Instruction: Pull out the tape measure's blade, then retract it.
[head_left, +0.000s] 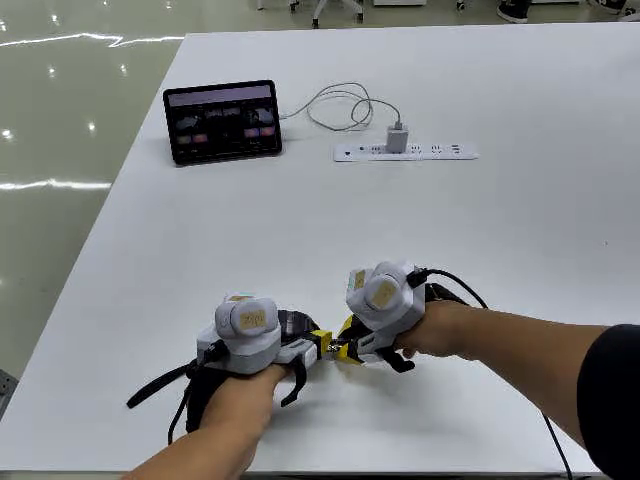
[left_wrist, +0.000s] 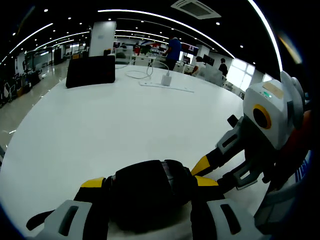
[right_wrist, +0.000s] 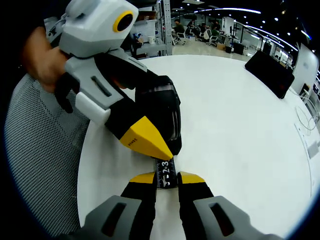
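Tape measure (right_wrist: 160, 112) sits well nearer me than the tablet (head_left: 222, 120), clamped in my left gripper (left_wrist: 150, 182) as an anchor; my right gripper (right_wrist: 166, 179) pinches the blade (right_wrist: 165, 169) tip, marks 2 and 3 showing, seemingly ready to draw it out.

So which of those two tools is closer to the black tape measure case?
Left. The left tool is clamped around the black plastic tape measure case; the right tool pinches the dark numbered blade just outside that case.
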